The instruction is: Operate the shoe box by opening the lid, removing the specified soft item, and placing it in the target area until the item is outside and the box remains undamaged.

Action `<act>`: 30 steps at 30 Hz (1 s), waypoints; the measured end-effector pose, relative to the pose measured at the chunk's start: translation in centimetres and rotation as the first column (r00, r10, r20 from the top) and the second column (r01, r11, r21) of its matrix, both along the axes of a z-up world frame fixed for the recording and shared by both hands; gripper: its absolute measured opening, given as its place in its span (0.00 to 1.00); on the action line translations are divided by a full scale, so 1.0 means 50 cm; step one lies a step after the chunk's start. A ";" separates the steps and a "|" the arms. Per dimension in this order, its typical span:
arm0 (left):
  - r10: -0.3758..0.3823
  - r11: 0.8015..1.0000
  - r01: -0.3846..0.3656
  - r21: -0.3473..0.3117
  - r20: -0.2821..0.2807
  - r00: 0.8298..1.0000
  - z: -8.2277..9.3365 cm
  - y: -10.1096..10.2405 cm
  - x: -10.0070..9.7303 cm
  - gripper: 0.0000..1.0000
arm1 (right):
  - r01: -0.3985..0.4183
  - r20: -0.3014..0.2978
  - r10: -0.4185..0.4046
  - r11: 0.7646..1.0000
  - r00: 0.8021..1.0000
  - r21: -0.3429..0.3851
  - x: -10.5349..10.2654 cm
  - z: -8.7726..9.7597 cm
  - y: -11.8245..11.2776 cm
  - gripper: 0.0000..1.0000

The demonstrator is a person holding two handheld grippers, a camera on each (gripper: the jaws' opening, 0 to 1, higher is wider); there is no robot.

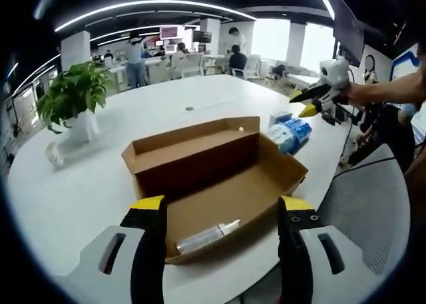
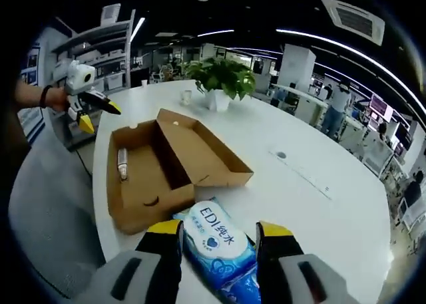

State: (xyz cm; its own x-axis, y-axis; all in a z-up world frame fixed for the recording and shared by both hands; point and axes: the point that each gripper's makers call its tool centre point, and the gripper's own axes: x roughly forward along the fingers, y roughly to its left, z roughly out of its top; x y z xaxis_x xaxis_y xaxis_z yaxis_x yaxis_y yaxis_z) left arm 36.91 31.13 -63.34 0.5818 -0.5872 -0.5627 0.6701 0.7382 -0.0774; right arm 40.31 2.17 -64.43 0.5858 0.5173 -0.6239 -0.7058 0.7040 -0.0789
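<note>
The brown cardboard shoe box [image 1: 200, 167] lies open on the white table, its lid [image 2: 203, 151] folded back flat. A small clear tube [image 1: 206, 236] [image 2: 122, 163] lies on the box floor. A blue soft wipes pack [image 1: 291, 134] [image 2: 218, 243] rests on the table just outside the box. My left gripper [image 1: 221, 207] hovers open at the box's near rim; in the right gripper view it [image 2: 98, 115] sits beyond the box, held by a hand. My right gripper [image 2: 219, 229] is open above the pack, not touching it, and shows raised [image 1: 303, 102] in the left gripper view.
A potted green plant [image 1: 73, 98] [image 2: 219, 78] stands on the table [image 1: 80, 191] past the box, a small white cup [image 2: 187, 96] beside it. A grey chair [image 1: 373, 204] [image 2: 46, 204] sits at the table's edge. People work at desks far behind.
</note>
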 end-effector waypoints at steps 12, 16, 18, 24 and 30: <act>-0.031 0.999 0.031 0.024 0.011 0.999 0.006 0.010 0.023 0.67 | -0.008 0.018 0.006 0.993 1.000 0.121 -0.017 0.031 0.081 0.45; -0.033 0.999 0.033 0.025 0.013 0.999 0.009 0.016 0.029 0.67 | -0.023 0.020 0.021 0.991 1.000 0.133 -0.031 0.030 0.098 0.46; -0.034 0.999 0.034 0.027 0.013 0.999 0.007 0.017 0.031 0.67 | -0.028 0.014 0.027 0.991 1.000 0.133 -0.039 0.025 0.105 0.47; -0.066 0.993 0.063 0.096 0.027 0.997 -0.007 0.034 0.047 0.66 | -0.047 -0.002 0.048 0.988 0.999 0.144 -0.063 0.018 0.134 0.52; -0.098 0.983 0.093 0.158 0.021 0.995 -0.019 0.053 0.082 0.66 | -0.048 -0.006 0.049 0.986 0.999 0.162 -0.078 0.016 0.154 0.53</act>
State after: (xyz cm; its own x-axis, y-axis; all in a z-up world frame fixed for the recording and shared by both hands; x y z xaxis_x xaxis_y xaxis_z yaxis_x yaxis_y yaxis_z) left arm 41.02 33.78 -64.27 0.5445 -0.5465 -0.6362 0.7383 0.6723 0.0544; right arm 36.41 9.89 -63.62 0.5516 0.6395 -0.5355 -0.7397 0.6717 0.0402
